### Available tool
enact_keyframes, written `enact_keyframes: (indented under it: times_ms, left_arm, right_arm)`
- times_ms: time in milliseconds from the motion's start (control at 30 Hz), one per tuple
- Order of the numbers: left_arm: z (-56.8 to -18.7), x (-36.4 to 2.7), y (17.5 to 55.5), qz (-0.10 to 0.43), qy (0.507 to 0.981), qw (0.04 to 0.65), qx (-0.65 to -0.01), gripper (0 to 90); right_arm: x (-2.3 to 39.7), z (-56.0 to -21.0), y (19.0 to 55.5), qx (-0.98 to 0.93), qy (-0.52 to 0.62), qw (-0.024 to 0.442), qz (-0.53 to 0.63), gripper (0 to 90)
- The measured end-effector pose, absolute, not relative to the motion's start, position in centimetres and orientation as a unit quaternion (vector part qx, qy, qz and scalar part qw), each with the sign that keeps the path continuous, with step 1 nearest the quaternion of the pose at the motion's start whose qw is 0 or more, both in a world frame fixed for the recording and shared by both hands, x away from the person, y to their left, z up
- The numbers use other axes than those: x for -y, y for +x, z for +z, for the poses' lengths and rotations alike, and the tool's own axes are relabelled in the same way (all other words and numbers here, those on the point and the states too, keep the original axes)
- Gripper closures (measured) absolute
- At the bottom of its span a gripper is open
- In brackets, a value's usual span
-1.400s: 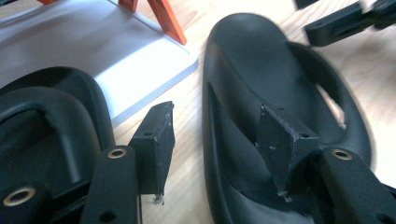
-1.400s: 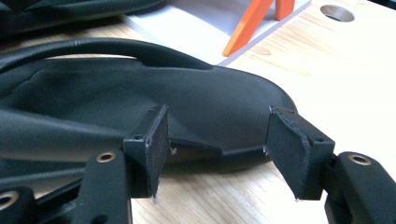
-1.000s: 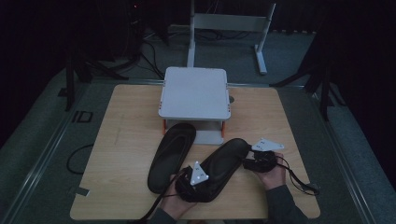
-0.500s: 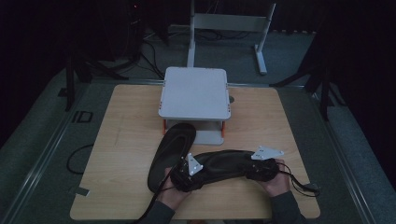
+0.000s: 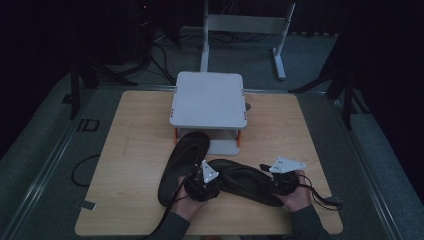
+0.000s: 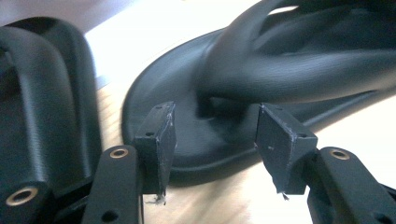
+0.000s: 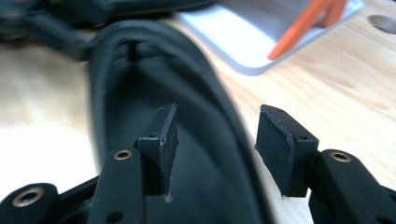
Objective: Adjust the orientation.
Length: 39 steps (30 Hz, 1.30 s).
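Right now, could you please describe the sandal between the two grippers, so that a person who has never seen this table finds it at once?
Start at the grey stand at the back of the wooden table. In front of it lie two black sandals. The wanted sandal lies crosswise near the front edge, between the left gripper and the right gripper; the other sandal points toward the stand.

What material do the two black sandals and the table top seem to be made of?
The sandal between the two grippers looks like matte black rubber or foam: the left gripper view shows a dull, finely ribbed strap with soft rounded edges. The other sandal has the same dull black look, probably the same material. The table top appears to be light wood or wood-look laminate, with visible grain lines and a smooth finish.
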<state>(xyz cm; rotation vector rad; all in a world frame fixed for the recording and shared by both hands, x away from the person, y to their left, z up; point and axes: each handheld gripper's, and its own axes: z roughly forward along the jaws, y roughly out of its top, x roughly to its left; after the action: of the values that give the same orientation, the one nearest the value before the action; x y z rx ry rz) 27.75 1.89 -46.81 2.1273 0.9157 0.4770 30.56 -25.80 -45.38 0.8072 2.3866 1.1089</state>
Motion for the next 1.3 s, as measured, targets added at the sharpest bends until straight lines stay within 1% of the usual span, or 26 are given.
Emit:
enact_keyframes:
  times_ms: [33,133,167,233,267,300,333,433,467,600,933,967,1000,1033,1067,1100,1133,1300]
  left_arm:
    - [-46.6,-1.8,27.5,0.184,0.833,0.384,-0.353,47.9]
    - [-46.2,-2.0,27.4,0.189,0.83,0.39,-0.351,47.9]
    - [-46.2,-2.0,27.4,0.189,0.83,0.39,-0.351,47.8]
    - [-46.0,-2.4,27.4,0.192,0.825,0.395,-0.355,47.8]
    - [-46.0,-2.4,27.4,0.192,0.825,0.395,-0.355,47.8]
    - [-45.7,-3.2,27.3,0.2,0.82,0.399,-0.36,47.8]
    - [-45.6,-3.5,27.3,0.202,0.817,0.4,-0.363,47.8]
    - [-45.3,-4.6,27.4,0.209,0.81,0.402,-0.371,47.8]
    - [-45.2,-5.0,27.3,0.21,0.808,0.403,-0.375,47.8]
    - [-45.0,-6.1,27.2,0.222,0.802,0.401,-0.383,47.8]
    - [-45.8,-8.0,27.9,0.235,0.794,0.382,-0.41,47.7]
    - [-45.9,-8.1,28.0,0.236,0.795,0.379,-0.411,47.7]
    - [-46.0,-8.2,28.1,0.237,0.795,0.377,-0.413,47.7]
    - [-46.1,-8.2,28.2,0.237,0.794,0.376,-0.415,47.8]
    - [-46.1,-8.3,28.2,0.236,0.794,0.374,-0.416,47.8]
    - [-46.3,-8.4,28.3,0.236,0.795,0.372,-0.418,47.8]
    - [-46.4,-8.4,28.4,0.236,0.795,0.37,-0.419,47.9]
    - [-47.0,-8.3,29.1,0.23,0.799,0.359,-0.423,49.9]
  right_arm:
    - [25.4,-45.8,31.4,-0.854,0.293,0.192,0.385,51.8]
    - [24.6,-46.5,32.3,-0.86,0.29,0.183,0.377,56.4]
    - [24.6,-46.5,32.3,-0.86,0.29,0.183,0.377,56.4]
    - [24.3,-46.9,32.8,-0.863,0.294,0.177,0.371,65.5]
    - [24.3,-46.9,32.8,-0.863,0.294,0.177,0.371,65.5]
    - [24.3,-46.9,32.9,-0.862,0.295,0.185,0.368,70.9]
    - [24.5,-46.7,32.8,-0.865,0.286,0.183,0.369,75.0]
    - [24.7,-46.6,32.1,-0.864,0.279,0.196,0.369,79.9]
    - [24.9,-46.5,31.9,-0.862,0.279,0.194,0.377,80.1]
    - [25.7,-45.9,31.7,-0.844,0.293,0.198,0.404,80.7]
    - [25.1,-46.1,32.4,-0.816,0.363,0.244,0.377,80.0]
    - [25.0,-46.1,32.5,-0.816,0.364,0.242,0.378,78.4]
    - [24.9,-46.1,32.5,-0.817,0.366,0.233,0.381,74.0]
    - [24.9,-46.1,32.6,-0.817,0.365,0.219,0.388,66.7]
    - [25.0,-46.1,32.6,-0.816,0.362,0.216,0.395,62.5]
    - [25.0,-46.1,32.6,-0.816,0.362,0.216,0.395,62.5]
    - [25.3,-45.7,32.4,-0.814,0.358,0.219,0.402,57.7]
    - [26.9,-45.0,31.8,-0.803,0.366,0.236,0.407,57.0]
